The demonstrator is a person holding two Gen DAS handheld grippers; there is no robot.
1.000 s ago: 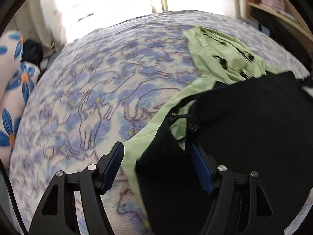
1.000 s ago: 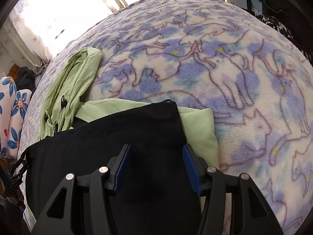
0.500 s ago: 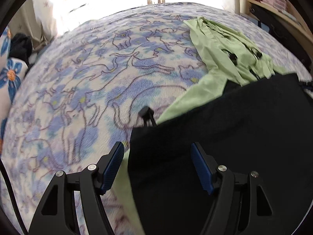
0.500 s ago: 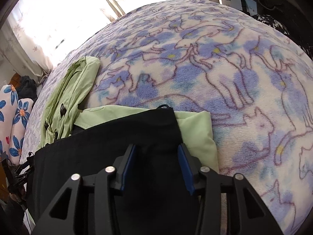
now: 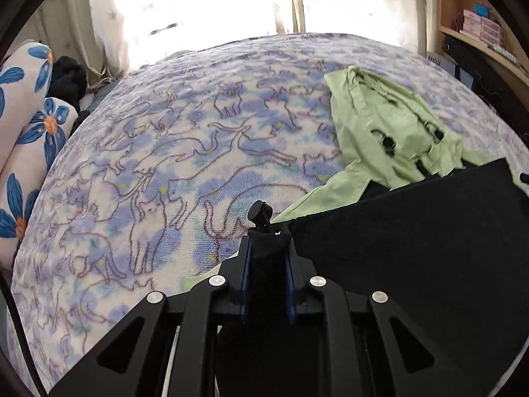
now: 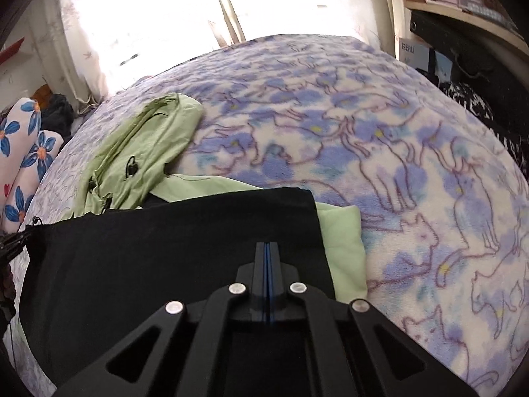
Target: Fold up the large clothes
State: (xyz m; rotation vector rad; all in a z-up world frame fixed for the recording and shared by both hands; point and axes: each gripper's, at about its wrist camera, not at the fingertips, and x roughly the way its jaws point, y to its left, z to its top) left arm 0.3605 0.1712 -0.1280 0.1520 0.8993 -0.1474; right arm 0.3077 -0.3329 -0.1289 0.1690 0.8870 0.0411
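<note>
A light green jacket [image 5: 380, 132] lies crumpled on the bed, and its black lining side [image 5: 413, 248] stretches flat toward me. My left gripper [image 5: 266, 241] has its jaws closing on the lining's bunched left corner, pads pressing it, with a black cord stopper [image 5: 260, 213] poking out just past the tips. In the right wrist view the jacket [image 6: 142, 152] lies at the left. The black lining [image 6: 165, 248] spreads under my right gripper [image 6: 267, 248], which is shut on its right edge with the pads together. A green hem [image 6: 344, 241] shows beside it.
A fleece blanket [image 5: 165, 165] with a blue and purple cat print covers the bed. Floral pillows [image 5: 26, 132] lie at the left edge. Bright curtains [image 5: 198, 10] hang behind the bed. A wooden shelf [image 5: 479, 33] with boxes and dark furniture stands at the right.
Both grippers closed on the black lining: the left on its corner by the cord stopper, the right on the right edge. Both hands then rose a little, pulling the cloth taut.
</note>
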